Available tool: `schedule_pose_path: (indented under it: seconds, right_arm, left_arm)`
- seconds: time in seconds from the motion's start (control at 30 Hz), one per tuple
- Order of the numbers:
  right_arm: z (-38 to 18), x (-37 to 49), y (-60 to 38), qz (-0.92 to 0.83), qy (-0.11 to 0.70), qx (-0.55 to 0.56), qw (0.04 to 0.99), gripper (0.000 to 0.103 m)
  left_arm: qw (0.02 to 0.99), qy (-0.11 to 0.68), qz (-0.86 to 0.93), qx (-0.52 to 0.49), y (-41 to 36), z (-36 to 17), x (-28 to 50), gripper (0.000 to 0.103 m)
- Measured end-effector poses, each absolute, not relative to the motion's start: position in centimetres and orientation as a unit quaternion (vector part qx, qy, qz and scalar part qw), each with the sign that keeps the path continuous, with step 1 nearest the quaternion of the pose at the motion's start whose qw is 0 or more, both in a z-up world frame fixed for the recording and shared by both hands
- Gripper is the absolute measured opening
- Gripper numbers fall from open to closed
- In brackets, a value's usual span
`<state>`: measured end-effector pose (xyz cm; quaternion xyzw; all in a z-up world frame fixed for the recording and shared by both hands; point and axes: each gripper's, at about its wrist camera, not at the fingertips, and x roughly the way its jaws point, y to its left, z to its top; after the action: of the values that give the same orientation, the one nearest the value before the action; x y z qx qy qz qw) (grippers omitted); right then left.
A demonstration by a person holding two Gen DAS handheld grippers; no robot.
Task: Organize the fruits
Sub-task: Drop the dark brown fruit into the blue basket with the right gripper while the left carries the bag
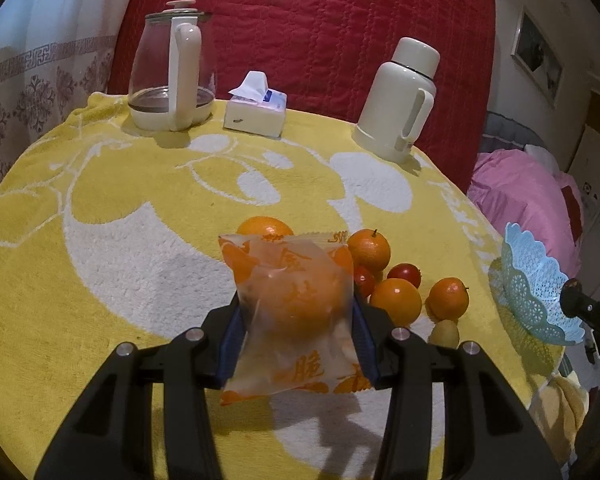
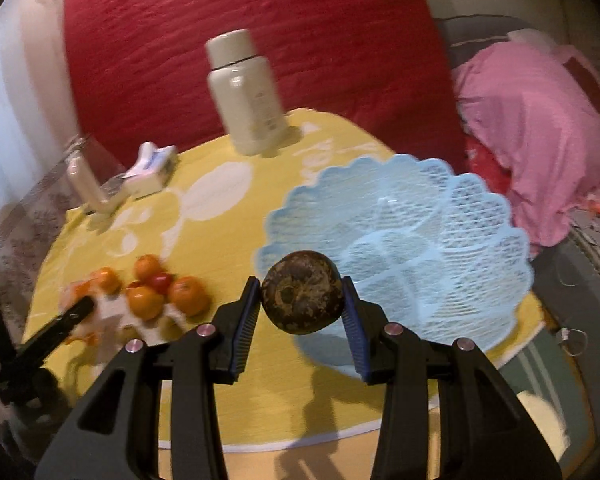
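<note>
My right gripper (image 2: 302, 308) has its fingers clamped on a brown fruit (image 2: 302, 293) at the near rim of the blue basket (image 2: 452, 216), mid frame. My left gripper (image 1: 296, 320) squeezes a bagged orange (image 1: 294, 304). I think I am filling the basket, so next I reach over it and let go.

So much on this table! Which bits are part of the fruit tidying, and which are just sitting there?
Part of the job:
- bagged orange in left gripper
- dark brown fruit in right gripper
- loose oranges
- blue basket

Just sitting there:
- glass kettle
- tissue box
- cream flask
</note>
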<state>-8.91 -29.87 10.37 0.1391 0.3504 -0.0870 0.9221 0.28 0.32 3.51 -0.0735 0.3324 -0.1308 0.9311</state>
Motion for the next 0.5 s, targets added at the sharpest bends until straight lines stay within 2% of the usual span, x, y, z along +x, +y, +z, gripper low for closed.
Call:
schedule_pose_path:
  seconds: [0.5]
  right_arm:
    - [8.9, -8.7, -33.8, -0.106, 0.348, 0.157, 0.918, 0.042]
  left_arm:
    - [0.935, 0.324, -0.14, -0.038, -3.4, 5.0, -0.4, 0.047]
